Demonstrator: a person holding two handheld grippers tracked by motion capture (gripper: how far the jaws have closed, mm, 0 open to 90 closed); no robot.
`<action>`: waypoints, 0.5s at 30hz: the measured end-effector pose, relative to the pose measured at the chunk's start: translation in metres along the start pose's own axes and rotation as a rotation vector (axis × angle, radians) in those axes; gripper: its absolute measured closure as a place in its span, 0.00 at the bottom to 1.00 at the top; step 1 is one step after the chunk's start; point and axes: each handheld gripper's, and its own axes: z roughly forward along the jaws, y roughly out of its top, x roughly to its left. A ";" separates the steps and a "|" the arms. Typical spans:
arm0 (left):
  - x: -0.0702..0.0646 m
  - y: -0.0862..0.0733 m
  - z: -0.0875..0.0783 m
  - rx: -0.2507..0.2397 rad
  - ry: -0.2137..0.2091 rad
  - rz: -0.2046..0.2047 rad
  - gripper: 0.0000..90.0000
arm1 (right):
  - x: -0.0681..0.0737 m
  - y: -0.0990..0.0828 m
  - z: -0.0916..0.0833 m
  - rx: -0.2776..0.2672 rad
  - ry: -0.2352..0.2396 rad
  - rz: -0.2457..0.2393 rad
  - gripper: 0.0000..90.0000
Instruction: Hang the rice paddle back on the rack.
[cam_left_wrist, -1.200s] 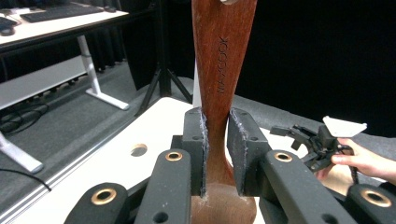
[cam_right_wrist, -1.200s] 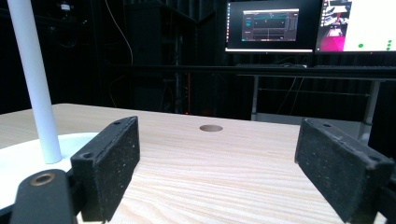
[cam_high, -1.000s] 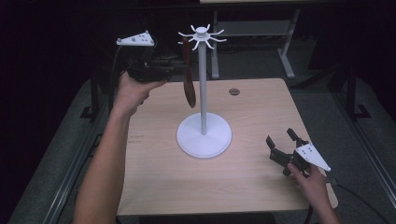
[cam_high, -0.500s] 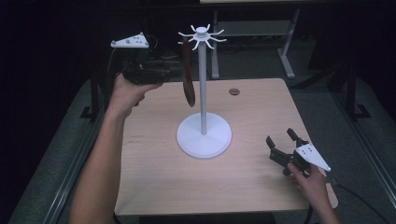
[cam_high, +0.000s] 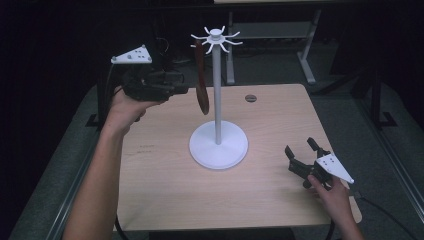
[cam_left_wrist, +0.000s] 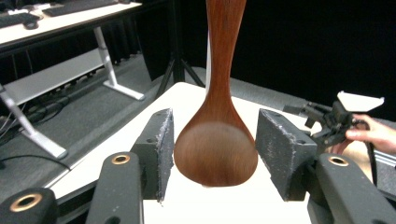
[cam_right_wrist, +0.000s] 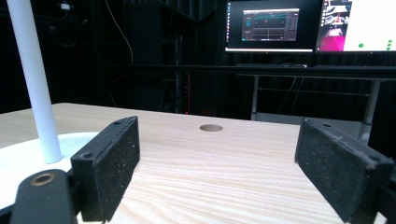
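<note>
A brown wooden spoon (cam_high: 201, 95) hangs bowl down from a hook at the top of the white stand (cam_high: 216, 90). My left gripper (cam_high: 180, 84) is held in the air just left of the spoon, pointing at it. Its jaws have just been opening and now stand open. In the left gripper view the spoon's bowl (cam_left_wrist: 216, 149) shows between the pads (cam_left_wrist: 161, 144), and neither pad presses on it. My right gripper (cam_high: 300, 147) rests low at the table's right front, open with nothing in it (cam_right_wrist: 219, 140).
The stand's round white base (cam_high: 218, 145) sits mid-table, and its pole (cam_right_wrist: 32, 79) rises left of my right gripper. A small round hole (cam_high: 251, 98) marks the tabletop behind it. Desks and monitors (cam_right_wrist: 268, 25) stand beyond the far edge.
My left gripper has opened off the spoon and drawn back to the left and slightly down. The spoon stays hanging on its hook. The right gripper has not moved.
</note>
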 end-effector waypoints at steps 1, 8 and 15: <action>-0.001 -0.002 -0.001 0.001 0.002 0.002 0.50 | 0.000 0.000 0.000 0.000 0.000 0.000 0.15; -0.005 -0.021 -0.006 0.032 0.023 0.004 0.46 | 0.000 0.000 0.000 0.000 0.000 -0.002 0.15; -0.010 -0.046 -0.008 0.054 0.052 -0.006 0.40 | 0.000 0.000 0.000 0.001 0.000 -0.002 0.15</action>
